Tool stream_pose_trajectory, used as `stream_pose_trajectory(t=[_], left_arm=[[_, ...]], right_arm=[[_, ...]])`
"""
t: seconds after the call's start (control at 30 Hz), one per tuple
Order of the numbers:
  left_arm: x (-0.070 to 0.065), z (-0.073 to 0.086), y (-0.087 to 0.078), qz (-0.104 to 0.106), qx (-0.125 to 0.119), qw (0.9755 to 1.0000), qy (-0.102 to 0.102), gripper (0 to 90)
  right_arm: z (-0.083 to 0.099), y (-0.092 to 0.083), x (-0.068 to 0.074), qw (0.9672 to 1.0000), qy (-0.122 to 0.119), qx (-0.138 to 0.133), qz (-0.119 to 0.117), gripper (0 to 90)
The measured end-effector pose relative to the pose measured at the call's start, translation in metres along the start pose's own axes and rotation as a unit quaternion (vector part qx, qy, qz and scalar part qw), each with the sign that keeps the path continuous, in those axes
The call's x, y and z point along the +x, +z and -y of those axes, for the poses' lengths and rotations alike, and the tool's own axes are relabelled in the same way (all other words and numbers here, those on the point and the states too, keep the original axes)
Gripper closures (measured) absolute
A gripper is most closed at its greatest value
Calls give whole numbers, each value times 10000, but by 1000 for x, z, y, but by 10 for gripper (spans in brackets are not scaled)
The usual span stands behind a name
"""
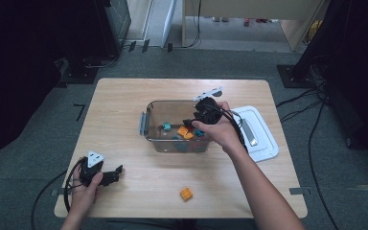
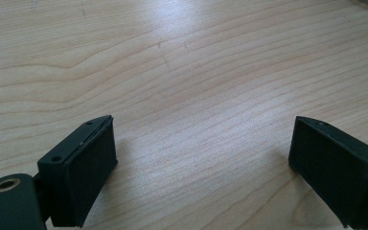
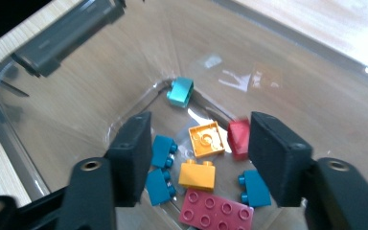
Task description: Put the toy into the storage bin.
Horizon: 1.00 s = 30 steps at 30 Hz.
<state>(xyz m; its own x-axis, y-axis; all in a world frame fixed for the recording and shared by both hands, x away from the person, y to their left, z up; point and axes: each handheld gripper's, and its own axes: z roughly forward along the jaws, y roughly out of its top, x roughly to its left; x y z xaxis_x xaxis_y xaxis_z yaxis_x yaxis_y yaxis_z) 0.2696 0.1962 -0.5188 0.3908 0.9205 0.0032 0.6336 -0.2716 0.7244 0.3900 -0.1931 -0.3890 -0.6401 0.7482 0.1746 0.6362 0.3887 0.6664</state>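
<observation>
A clear plastic bin (image 1: pixel 146 125) stands at the table's middle with several toy bricks on its floor. My right gripper (image 1: pixel 195 123) hangs over the bin's right side and points down into it. In the right gripper view its jaws (image 3: pixel 202 123) stand open with no brick between the pads. Below them lie an orange square brick (image 3: pixel 206 139), a red brick (image 3: pixel 238 139), a second orange brick (image 3: pixel 197 175), a pink plate (image 3: pixel 218 211) and a teal brick (image 3: pixel 179 92). My left gripper (image 1: pixel 116 173) rests open on the table at the front left, empty (image 2: pixel 201 143).
One orange brick (image 1: pixel 187 193) lies loose on the table near the front edge. A white lid (image 1: pixel 263 139) lies to the right of the bin. The bin's grey handle clip (image 3: pixel 67 33) sits on its left wall. Bare wood (image 2: pixel 196 62) lies ahead of the left gripper.
</observation>
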Motion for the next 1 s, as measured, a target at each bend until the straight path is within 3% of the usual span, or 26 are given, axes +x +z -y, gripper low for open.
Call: stream_pose_trajectory(t=[0.1,0.3,0.57,0.87,1.0], left_arm=[[0,0,0,0,0,10000,0,91],[0,0,0,0,0,10000,-1,91],[0,0,0,-5,-7,10000,2,91],[0,0,0,-1,-2,10000,2,90],[0,0,0,1,-4,10000,-11,91]], right_arm=[[2,-4,0,9995,-41,-279,-162,355],[8,-18,2,9952,-274,-866,-362,296],[21,-41,10,9868,-540,-1430,-529,249],[42,-60,31,9755,-1049,-1756,-808,222],[55,-63,44,9730,-1227,-1743,-887,235]])
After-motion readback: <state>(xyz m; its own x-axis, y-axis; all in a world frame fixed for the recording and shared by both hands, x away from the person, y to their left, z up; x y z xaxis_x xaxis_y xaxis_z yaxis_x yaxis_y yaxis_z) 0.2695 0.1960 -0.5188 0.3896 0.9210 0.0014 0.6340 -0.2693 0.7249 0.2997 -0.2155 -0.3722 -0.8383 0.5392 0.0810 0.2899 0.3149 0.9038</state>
